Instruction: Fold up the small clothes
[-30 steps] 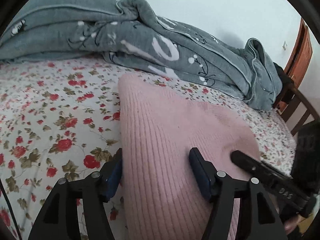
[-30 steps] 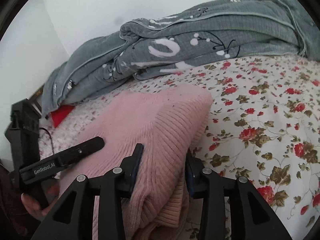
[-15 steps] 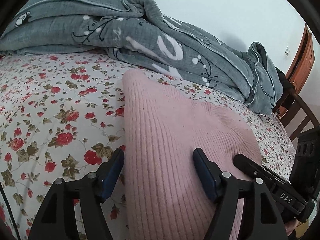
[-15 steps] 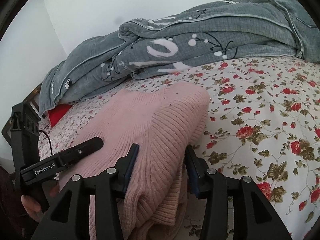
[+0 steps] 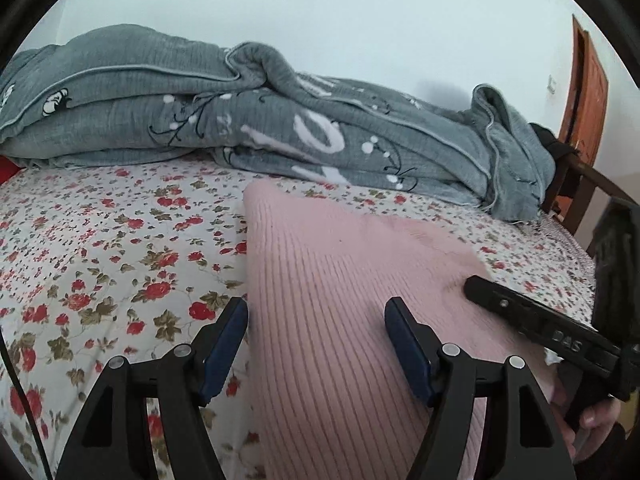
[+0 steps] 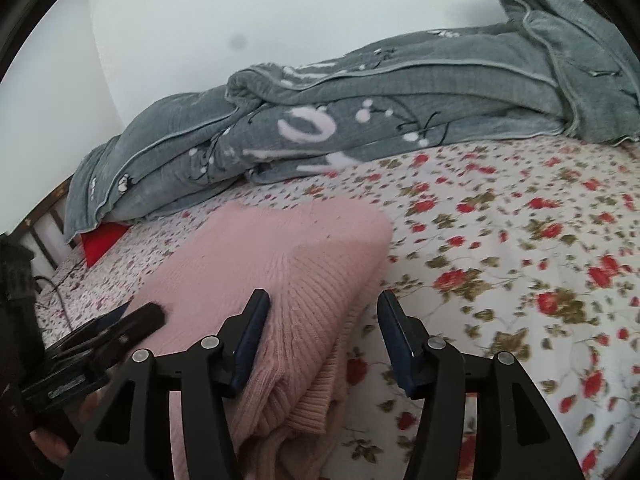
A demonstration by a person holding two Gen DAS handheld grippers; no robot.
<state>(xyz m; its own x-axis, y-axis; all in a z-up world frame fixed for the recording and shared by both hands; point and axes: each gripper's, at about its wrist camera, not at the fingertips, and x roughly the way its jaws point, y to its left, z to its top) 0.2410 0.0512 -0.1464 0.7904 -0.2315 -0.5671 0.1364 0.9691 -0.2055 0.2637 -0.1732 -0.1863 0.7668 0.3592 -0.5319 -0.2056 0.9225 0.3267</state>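
Releasing folded pink ribbed knit sweater (image 6: 288, 264) on floral bedsheet (image 6: 520, 264); right fingers (image 6: 394, 332) just spreading, left fingers (image 5: 236, 328) spread. Next: smooth fold toward 12 o'clock.

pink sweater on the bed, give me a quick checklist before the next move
1. Right gripper let go of the sweater: ok. Its jaws have just been opening; the folded edge lies between them and the right-hand pad stands clear.
2. Left gripper released: ok, jaws wide, with the sweater between them.
3. Fold holding: ok, layers lie stacked at the near edge.
4. Sweater flat on the bedsheet: ok.
5. Clear of the grey blanket: ok, a strip of sheet shows between.
6. Far edges lined up: cannot tell, hidden under the top layer.
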